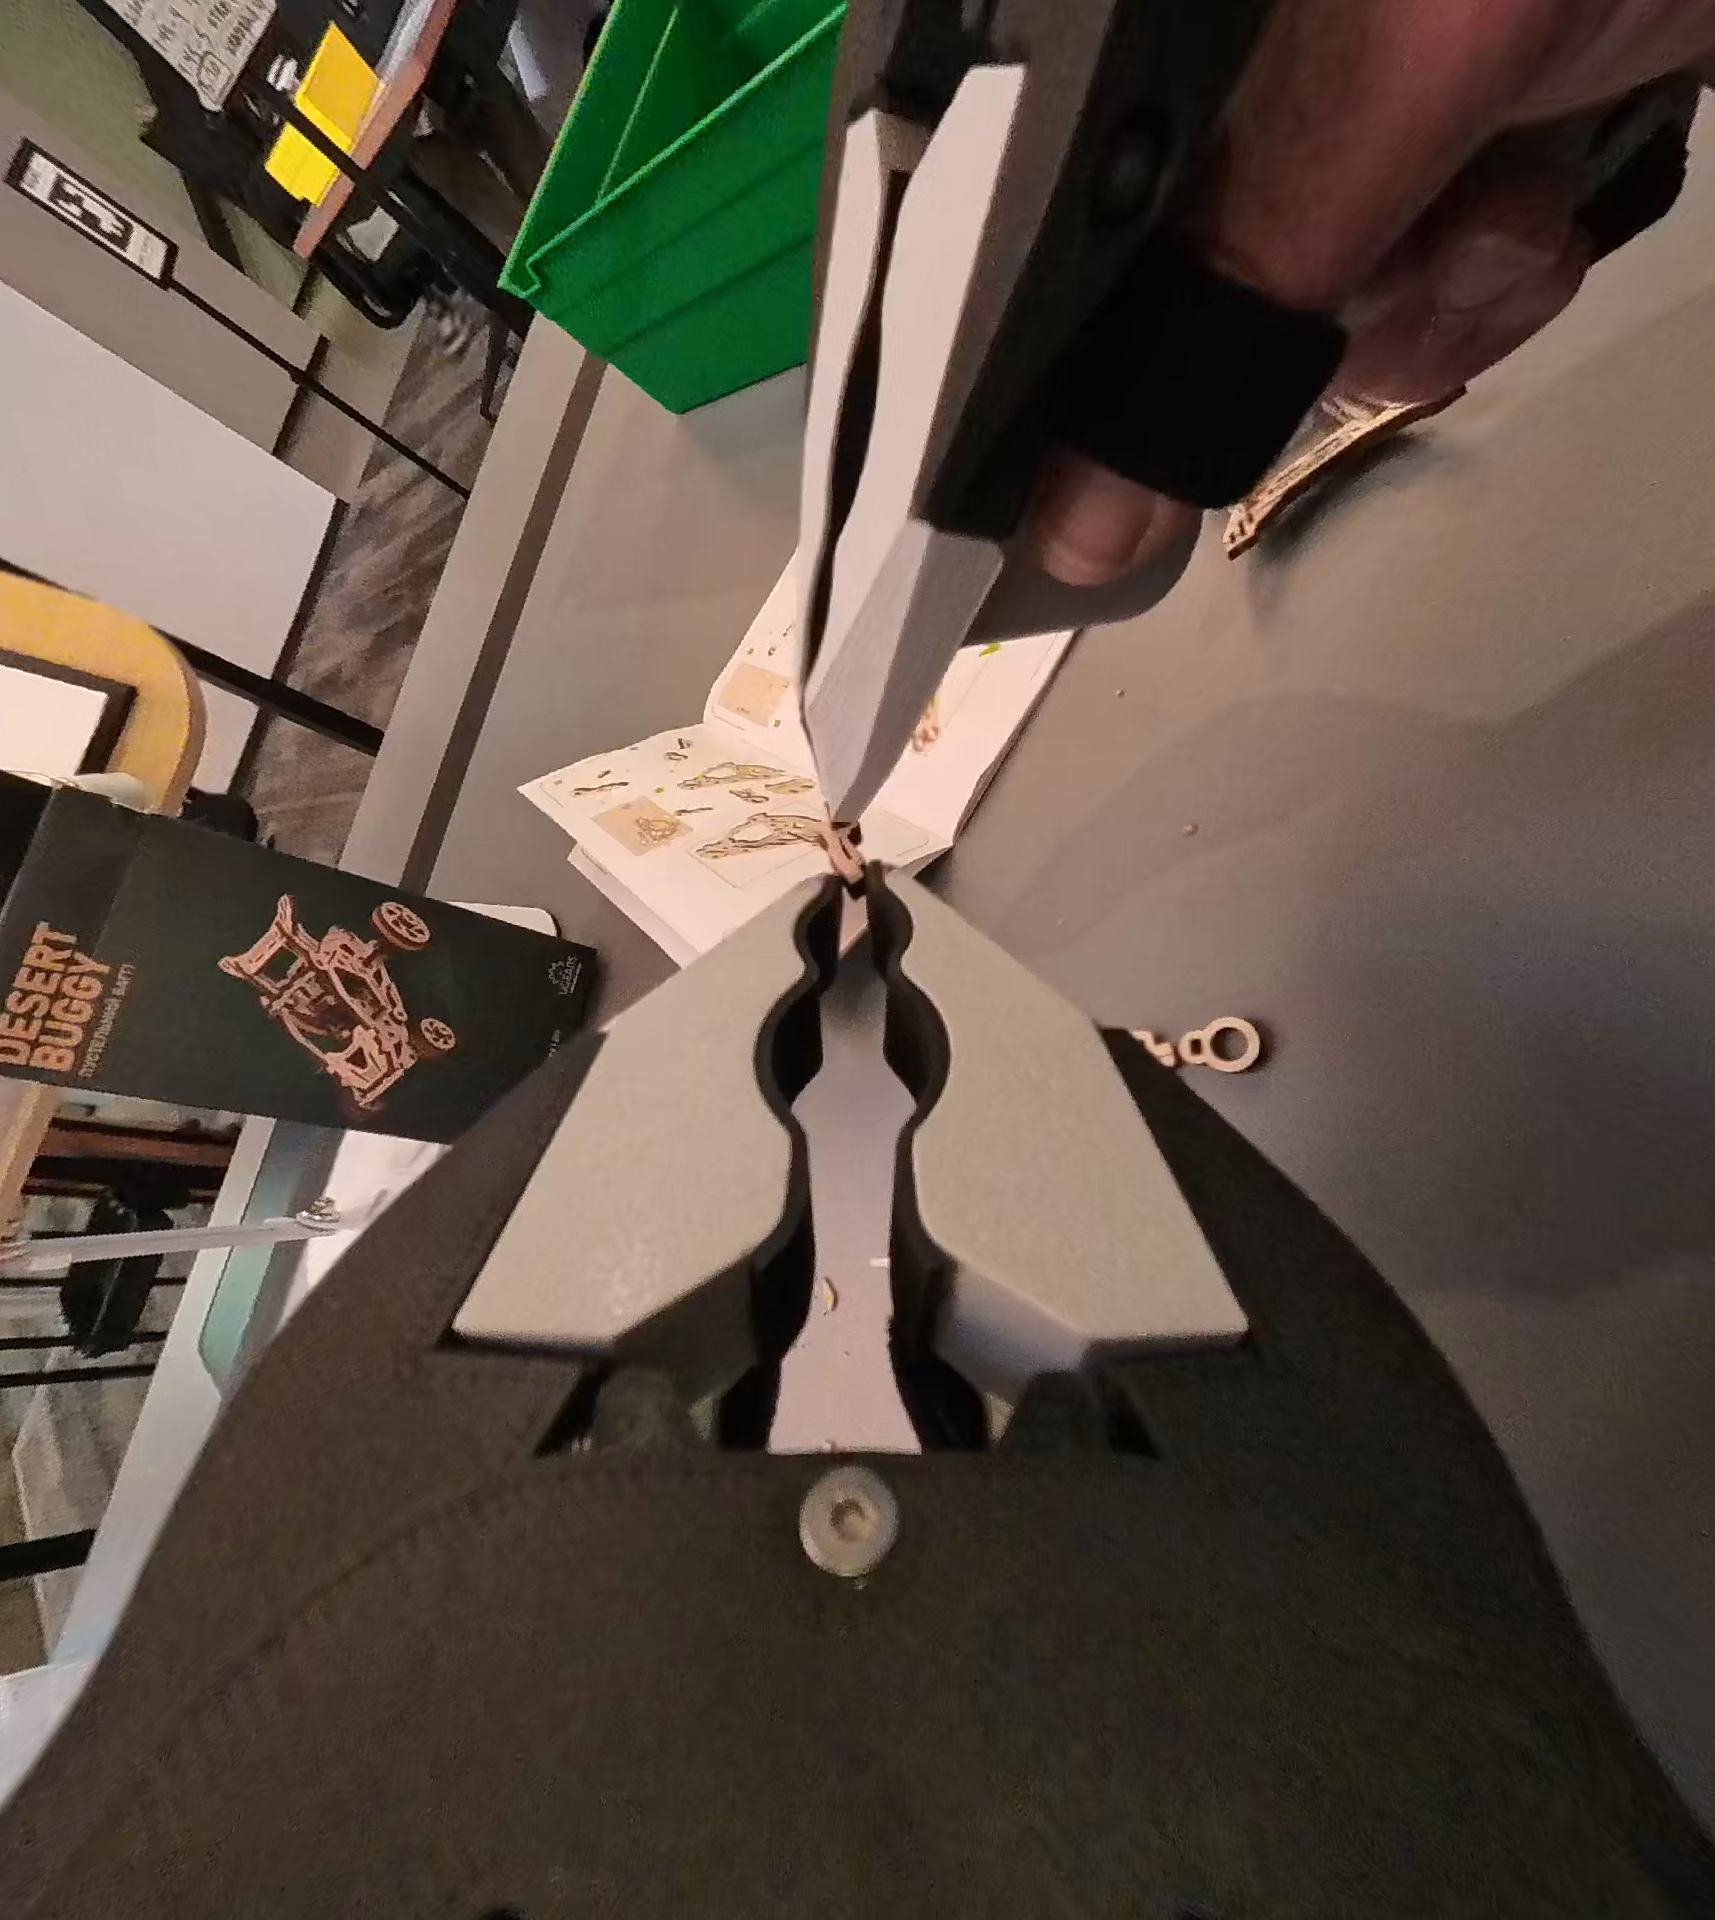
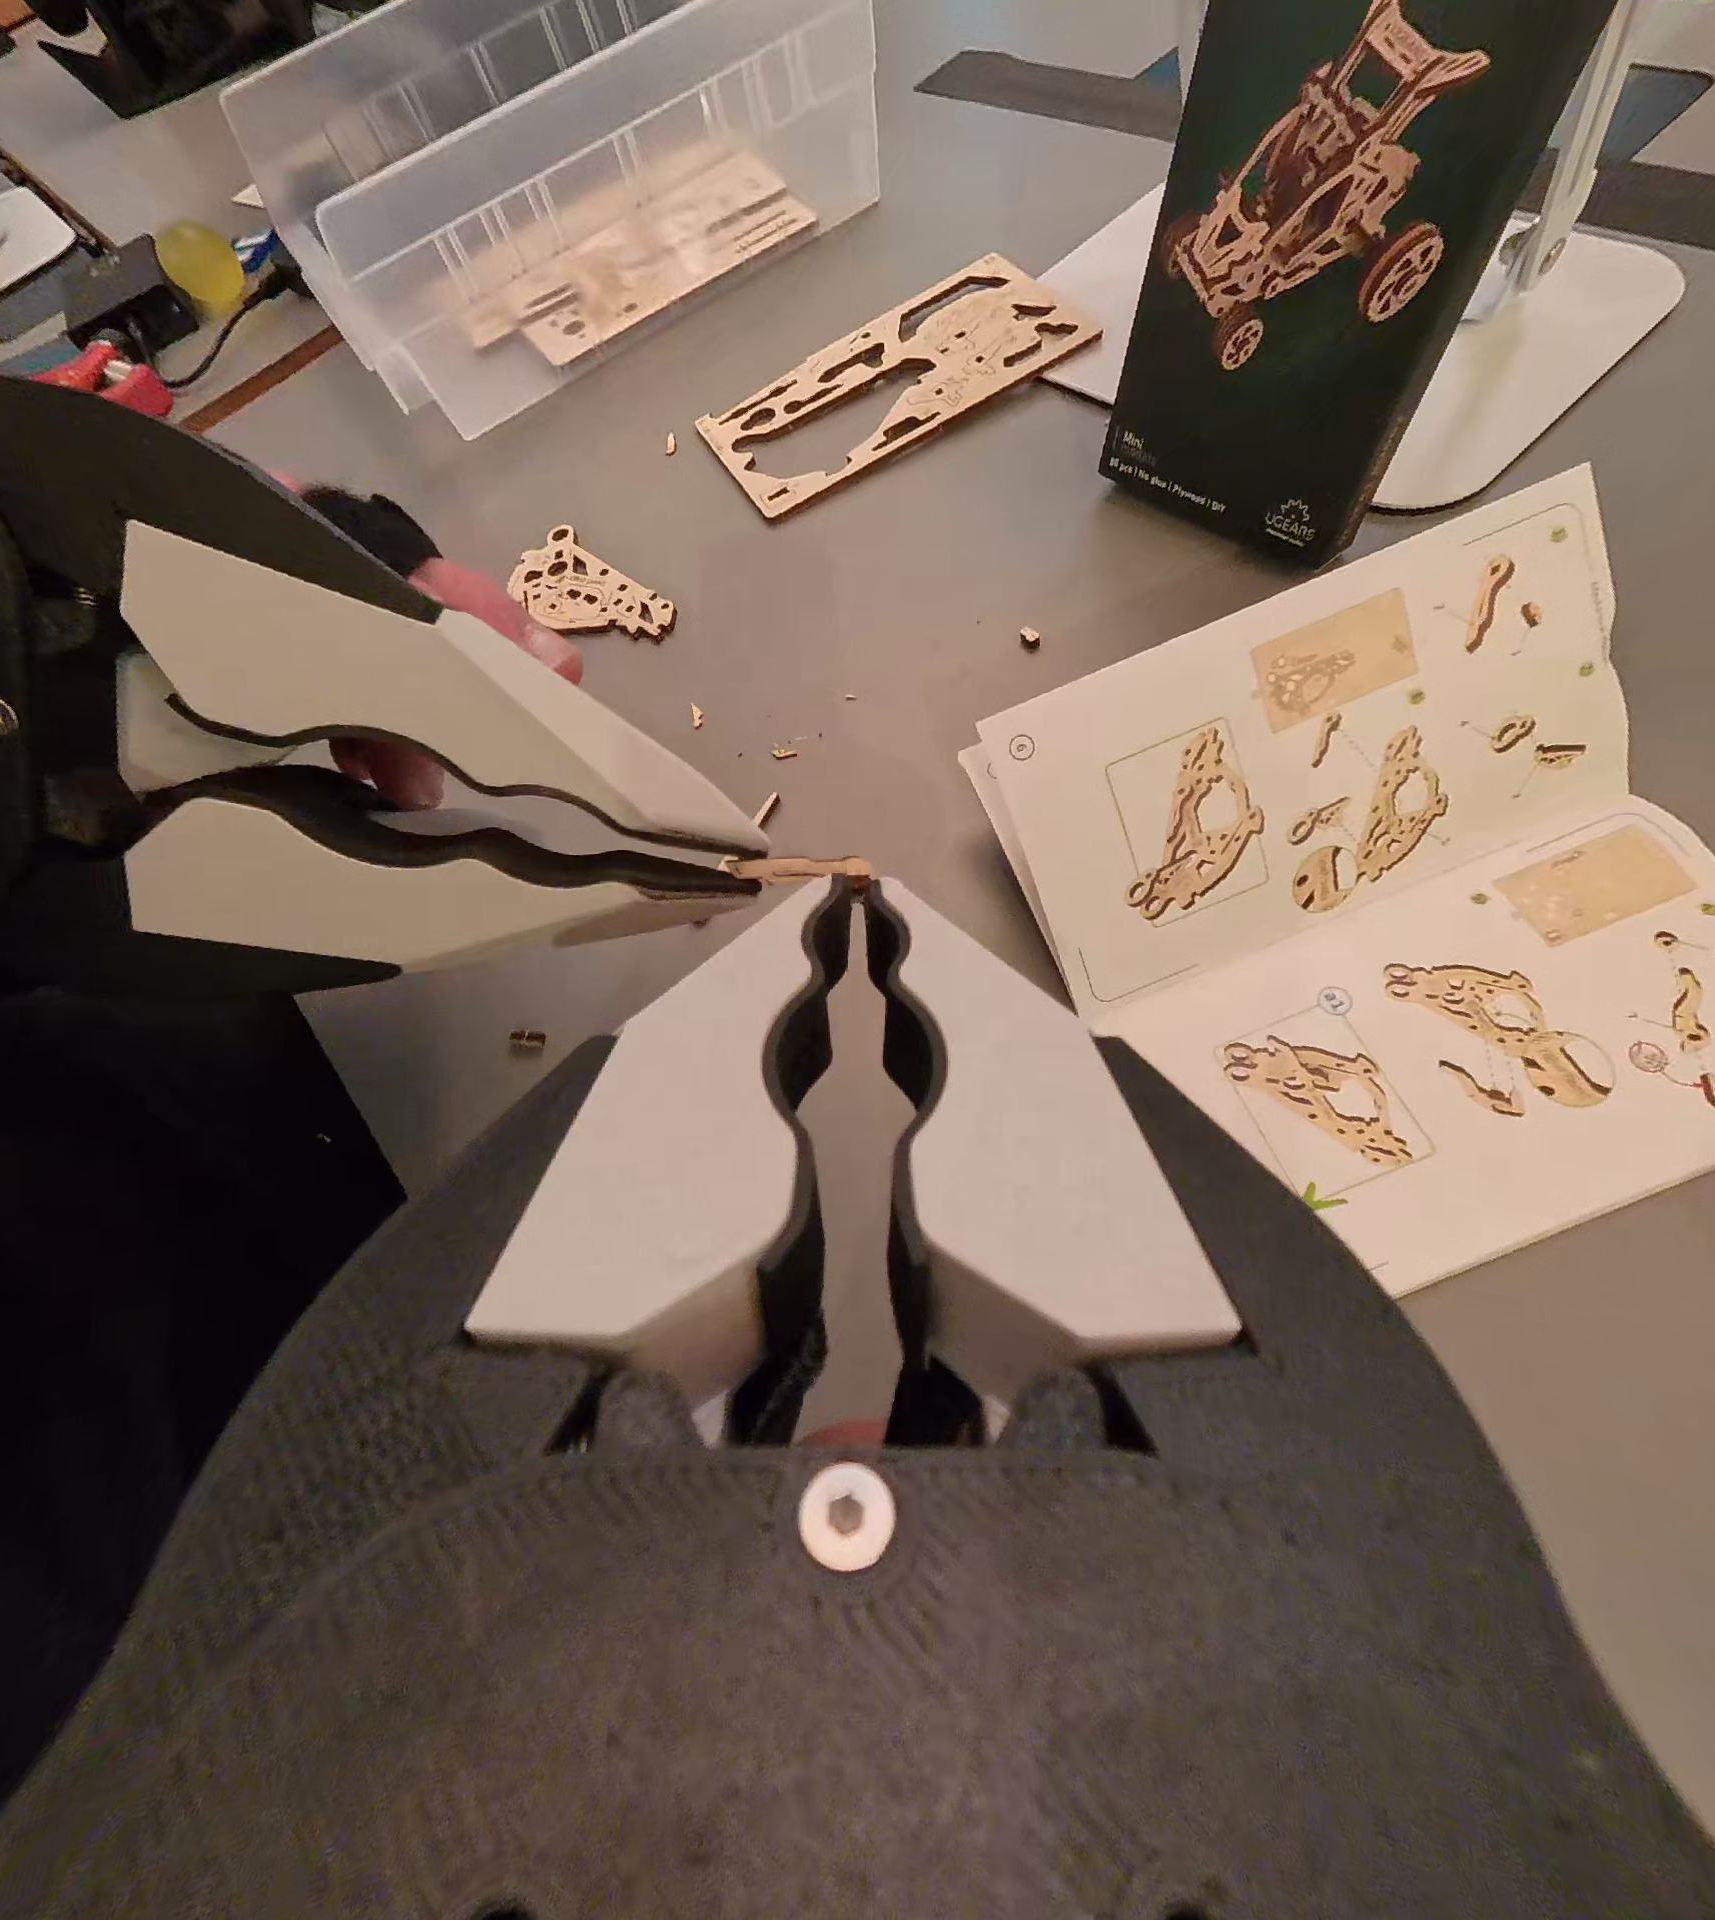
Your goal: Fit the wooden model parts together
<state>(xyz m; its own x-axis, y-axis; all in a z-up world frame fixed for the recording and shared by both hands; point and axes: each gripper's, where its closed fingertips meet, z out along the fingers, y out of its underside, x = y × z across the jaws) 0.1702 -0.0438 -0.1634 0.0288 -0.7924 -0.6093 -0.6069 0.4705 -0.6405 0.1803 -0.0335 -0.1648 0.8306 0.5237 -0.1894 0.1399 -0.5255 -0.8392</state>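
Observation:
My left gripper (image 1: 848,888) is shut on a thin flat wooden part (image 2: 799,864). The right wrist view shows this gripper (image 2: 744,868) coming in from the left with the part sticking out of its tips edge-on. My right gripper (image 2: 853,891) is shut on a small wooden piece (image 2: 861,883) at the far end of that part. In the left wrist view it (image 1: 837,816) comes down from above, and the joined wooden pieces (image 1: 842,850) sit between the two sets of tips. Both are held above the grey table (image 2: 884,644).
An open instruction leaflet (image 2: 1352,883) lies to the right, with the dark model box (image 2: 1300,260) behind it. A punched wooden sheet (image 2: 894,384), a clear plastic bin (image 2: 572,187) and a wooden frame part (image 2: 588,597) lie farther back. A green bin (image 1: 687,208) and a ring-shaped piece (image 1: 1222,1044) are nearby. Less than 4 cm separates the two grippers' tips.

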